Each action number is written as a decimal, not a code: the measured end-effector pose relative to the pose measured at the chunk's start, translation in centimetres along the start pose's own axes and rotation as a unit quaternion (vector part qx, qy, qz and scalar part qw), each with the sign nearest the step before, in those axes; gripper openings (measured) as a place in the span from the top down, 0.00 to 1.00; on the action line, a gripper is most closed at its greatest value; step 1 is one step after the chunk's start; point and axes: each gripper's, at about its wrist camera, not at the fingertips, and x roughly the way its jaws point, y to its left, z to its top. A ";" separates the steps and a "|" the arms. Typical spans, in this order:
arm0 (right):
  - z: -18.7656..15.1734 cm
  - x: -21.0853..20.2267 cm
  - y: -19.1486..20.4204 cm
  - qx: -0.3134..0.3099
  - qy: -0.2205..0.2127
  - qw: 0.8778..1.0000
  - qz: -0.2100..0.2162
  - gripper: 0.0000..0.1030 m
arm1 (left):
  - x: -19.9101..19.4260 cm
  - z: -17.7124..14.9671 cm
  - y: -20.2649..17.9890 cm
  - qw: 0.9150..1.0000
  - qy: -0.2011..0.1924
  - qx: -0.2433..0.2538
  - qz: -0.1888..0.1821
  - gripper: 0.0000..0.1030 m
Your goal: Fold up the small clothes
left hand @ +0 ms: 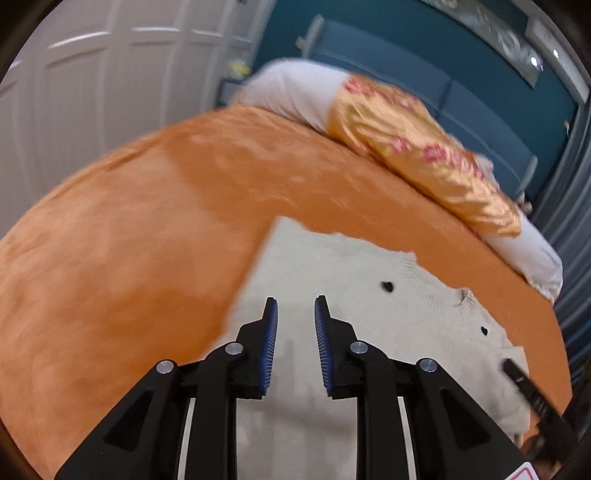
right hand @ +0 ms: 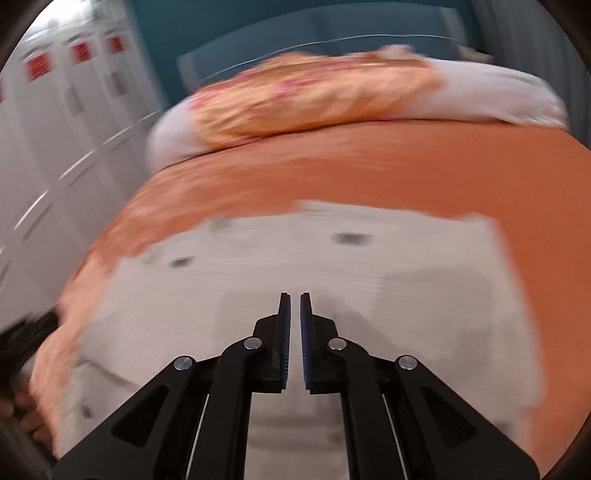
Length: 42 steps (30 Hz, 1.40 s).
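While the left wrist view is only lightly smeared, it shows the left tongs (left hand: 295, 310) parted by a modest gap, blue pads (left hand: 269, 343) clear, nothing between them, hanging over the near-left part of the cream knit garment (left hand: 332, 280)

- garment lies flat on the orange bedspread (left hand: 147, 221), directly ahead of and under these tongs, running away to the right; small dark heart marks (left hand: 386, 285) dotted on it
- its left edge sits just left of the tips, far-left corner straight ahead, so that side looks like the left hand's to take
- black bar at the right edge is most likely the right tongs (left hand: 532, 391), over the garment's right end
- beyond: pillow with orange floral cover (left hand: 417, 147), white panelled doors (left hand: 92, 92), teal wall (left hand: 291, 33)

Right wrist view, heavily blurred:
- right tongs (right hand: 295, 299) nearly closed, only a thin slit between the pads, nothing held as far as I can tell
- garment (right hand: 369, 277) fills the middle ahead and below, long axis left-to-right across the view, right edge near, far edge straight ahead
- bedspread (right hand: 406, 166) all round it, pillow (right hand: 314, 99) at the head, white drawers or doors (right hand: 55, 129) on the left
- dark shape at far left, can't identify

Judgement: no fold visible yet, garment looks spread out, both tongs need to drop onto an edge before anything folds
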 end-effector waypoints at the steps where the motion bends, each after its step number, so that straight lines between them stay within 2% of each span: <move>1: 0.2 1.4 1.4 -0.009 0.013 1.000 0.018 0.92 | 2.0 0.4 -0.7 1.000 0.023 -0.001 -0.014 0.81; 2: 0.4 3.5 2.7 -0.019 0.033 0.999 0.033 0.92 | 3.6 0.5 -0.9 0.999 0.041 -0.006 -0.021 0.80; 4: 0.1 6.0 3.9 -0.044 0.057 0.997 0.022 0.92 | 7.6 0.3 -0.5 0.997 0.076 -0.024 0.000 0.80; 6: -0.5 6.0 2.5 -0.060 0.048 0.997 -0.016 0.93 | 8.6 0.2 1.0 0.998 0.057 -0.028 0.007 0.92; 8: -0.6 4.0 -2.3 -0.012 0.026 0.998 -0.048 0.94 | 8.1 0.6 2.1 0.999 0.039 -0.025 0.002 0.93; 9: -1.0 2.6 -5.2 0.020 0.015 0.998 -0.065 1.00 | 7.6 0.8 3.0 0.999 0.026 -0.017 0.023 0.93; 10: -1.4 1.0 -7.9 0.052 0.004 0.997 -0.061 1.00 | 7.3 0.8 3.8 0.999 0.018 -0.014 0.037 0.93; 11: -1.9 -0.8 -11.2 0.091 -0.005 0.990 -0.106 1.00 | 7.2 0.8 4.5 0.999 0.016 -0.018 0.043 0.93; 13: -2.4 -2.7 -13.2 0.116 -0.015 0.988 -0.102 1.00 | 6.4 0.5 5.6 0.999 0.018 -0.043 0.025 0.93; 14: -2.7 -3.9 -13.4 0.118 -0.021 0.987 -0.111 0.98 | 5.5 0.3 5.2 0.999 0.011 -0.040 0.035 0.93; 15: -2.9 -4.6 -13.0 0.111 -0.027 0.987 -0.117 0.91 | 4.8 0.0 4.6 0.999 0.005 -0.030 0.046 0.94; 17: -3.5 -6.0 -12.3 0.109 -0.041 0.987 -0.114 0.70 | 3.0 -0.9 3.4 0.998 -0.011 -0.003 0.055 0.91; 18: -3.7 -6.2 -12.0 0.111 -0.044 0.986 -0.115 0.50 | 1.9 -1.6 3.0 0.998 -0.014 0.009 0.053 0.84; 19: -4.0 -6.2 -11.7 0.110 -0.045 0.986 -0.119 0.43 | 1.1 -2.2 2.9 0.998 -0.015 0.013 0.052 0.70; 20: -4.4 -5.7 -11.8 0.109 -0.035 0.985 -0.127 0.43 | 0.5 -3.0 2.7 0.998 -0.014 0.014 0.058 0.63; 21: -4.7 -5.1 -12.0 0.115 -0.020 0.985 -0.124 0.43 | 0.4 -3.5 2.9 0.998 -0.011 0.014 0.060 0.61; 23: -5.0 -4.4 -11.1 0.116 -0.008 0.986 -0.116 0.53 | 0.8 -4.2 2.7 0.997 0.000 0.031 0.072 0.61; 25: -4.2 -5.1 -10.2 0.108 -0.021 0.990 -0.090 0.93 | 1.5 -4.7 2.5 0.994 0.006 0.052 0.091 0.73; 28: -3.3 -8.5 -9.9 0.116 -0.084 0.987 -0.068 0.94 | 1.3 -4.8 3.1 0.993 0.003 0.051 0.108 0.87; 30: -3.2 -9.6 -10.4 0.123 -0.110 0.984 -0.066 0.94 | 1.6 -4.8 3.9 0.993 0.008 0.043 0.111 0.88; 31: -3.4 -9.3 -11.0 0.127 -0.103 0.984 -0.076 0.94 | 1.8 -4.9 4.2 0.993 0.011 0.043 0.112 0.86; 33: -5.0 -4.9 -13.5 0.139 -0.013 0.983 -0.119 0.94 | 2.0 -5.2 4.2 0.992 0.011 0.049 0.116 0.84; 34: -5.8 -4.2 -14.3 0.151 -0.007 0.983 -0.108 0.94 | 2.1 -5.3 4.1 0.991 0.011 0.051 0.119 0.84; 37: -4.2 -7.0 -13.1 0.148 -0.033 0.983 -0.107 0.89 | 2.0 -5.4 3.9 0.991 0.010 0.054 0.124 0.84; 39: -4.0 -8.6 -12.0 0.138 -0.051 0.983 -0.105 0.88 | 1.0 -5.3 4.1 0.993 0.006 0.046 0.111 0.83; 41: -4.6 -10.9 -10.8 0.125 -0.060 0.984 -0.111 0.82 | -0.8 -5.7 4.2 0.993 0.008 0.047 0.110 0.76; 42: -5.1 -12.3 -10.6 0.122 -0.065 0.985 -0.106 0.73 | -1.6 -5.9 4.2 0.993 0.009 0.048 0.109 0.63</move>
